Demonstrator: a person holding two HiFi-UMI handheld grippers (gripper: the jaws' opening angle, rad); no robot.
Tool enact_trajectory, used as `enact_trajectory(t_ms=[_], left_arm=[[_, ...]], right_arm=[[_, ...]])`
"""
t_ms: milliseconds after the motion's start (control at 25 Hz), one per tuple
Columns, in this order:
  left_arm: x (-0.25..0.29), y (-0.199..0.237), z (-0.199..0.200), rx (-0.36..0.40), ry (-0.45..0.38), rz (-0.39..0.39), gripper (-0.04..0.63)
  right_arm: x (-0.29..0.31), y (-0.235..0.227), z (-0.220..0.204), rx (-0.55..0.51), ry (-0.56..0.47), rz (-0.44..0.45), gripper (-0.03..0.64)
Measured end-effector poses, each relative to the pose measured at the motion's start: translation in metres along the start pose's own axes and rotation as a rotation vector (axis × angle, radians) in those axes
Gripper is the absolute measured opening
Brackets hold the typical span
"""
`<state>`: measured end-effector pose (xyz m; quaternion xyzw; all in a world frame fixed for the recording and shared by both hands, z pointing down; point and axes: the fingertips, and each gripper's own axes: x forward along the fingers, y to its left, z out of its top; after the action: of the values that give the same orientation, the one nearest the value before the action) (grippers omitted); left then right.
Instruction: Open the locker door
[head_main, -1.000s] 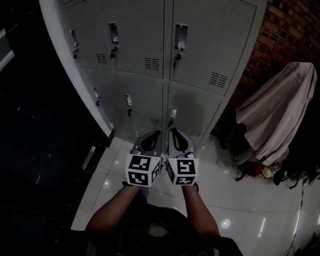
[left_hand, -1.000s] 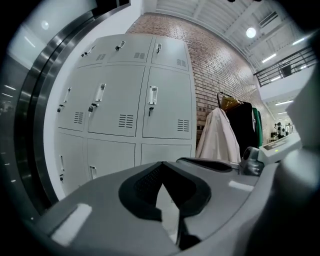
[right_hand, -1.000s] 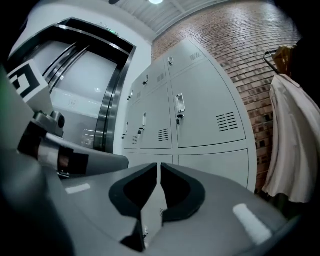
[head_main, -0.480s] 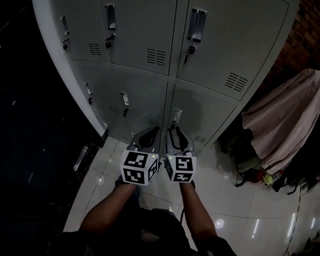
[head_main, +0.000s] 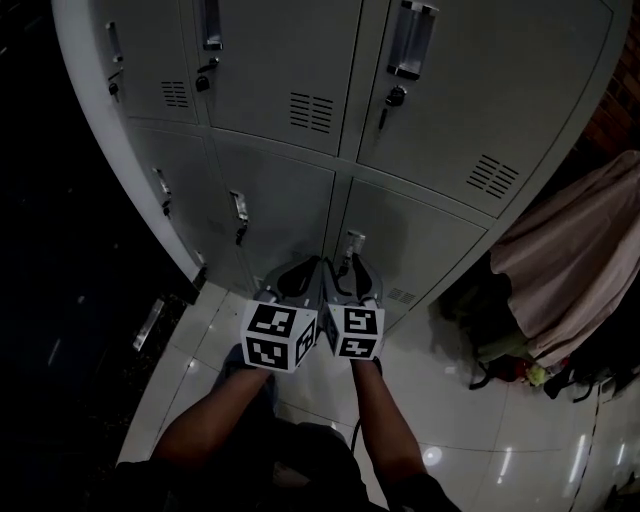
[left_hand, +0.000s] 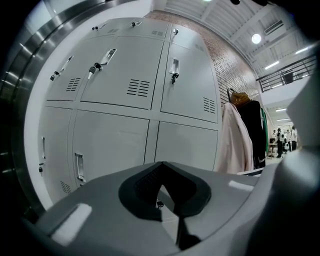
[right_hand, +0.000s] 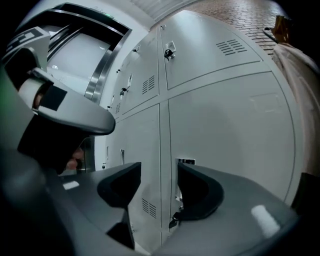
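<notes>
Both grippers have dropped lower and moved in toward the bottom row of the lockers (head_main: 270, 60), whose upper doors now fill more of the head view. Right gripper (right_hand: 159, 187) jaws have just been opening; they now stand wide apart, gripping nothing. Between them is the seam at the left edge of the locker door (head_main: 425, 250), bottom row, right column. Its handle (head_main: 352, 243) sits on that left edge, just beside one jaw tip; contact unclear. Left gripper (head_main: 303, 266) jaws are together and empty. Both grippers are side by side, nearly touching, pointing roughly level at the lockers, forearms extended over the tiled floor (head_main: 470, 400). A pale draped cloth (head_main: 570, 250) hangs right of the lockers.
</notes>
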<state>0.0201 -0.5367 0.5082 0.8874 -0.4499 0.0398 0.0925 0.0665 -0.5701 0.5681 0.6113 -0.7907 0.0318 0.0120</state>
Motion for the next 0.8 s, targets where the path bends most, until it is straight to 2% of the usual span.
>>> enact_trajectory(t_ms=[280, 520, 800], left_arm=[[0.024, 0.015, -0.007, -0.002, -0.005, -0.008, 0.005], [0.036, 0.023, -0.016, -0.001, -0.004, -0.013, 0.005], [0.038, 0.034, -0.018, -0.004, 0.000, -0.008, 0.005]], right_arm=[[0.033, -0.013, -0.020, 0.017, 0.018, -0.022, 0.216], [0.052, -0.027, -0.031, 0.060, 0.024, -0.040, 0.216], [0.062, -0.028, -0.037, 0.064, 0.032, -0.042, 0.202]])
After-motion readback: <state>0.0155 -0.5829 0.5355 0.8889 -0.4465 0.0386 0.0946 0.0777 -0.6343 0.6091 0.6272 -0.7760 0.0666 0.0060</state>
